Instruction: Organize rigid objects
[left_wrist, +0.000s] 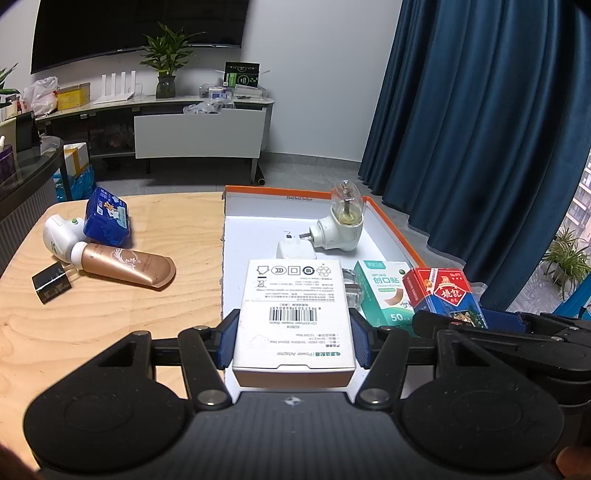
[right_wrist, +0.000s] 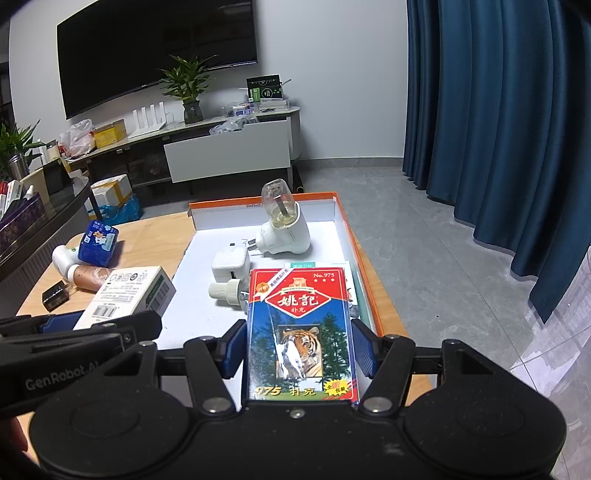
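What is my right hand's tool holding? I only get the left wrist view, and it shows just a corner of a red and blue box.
Observer: The right gripper has its jaws shut on a pack of cards with a tiger pictured on its face.
Operator: And what is that thing half hidden behind my white box?
Observer: A small bottle with a white ribbed cap, lying on its side in the tray, just left of the cards.
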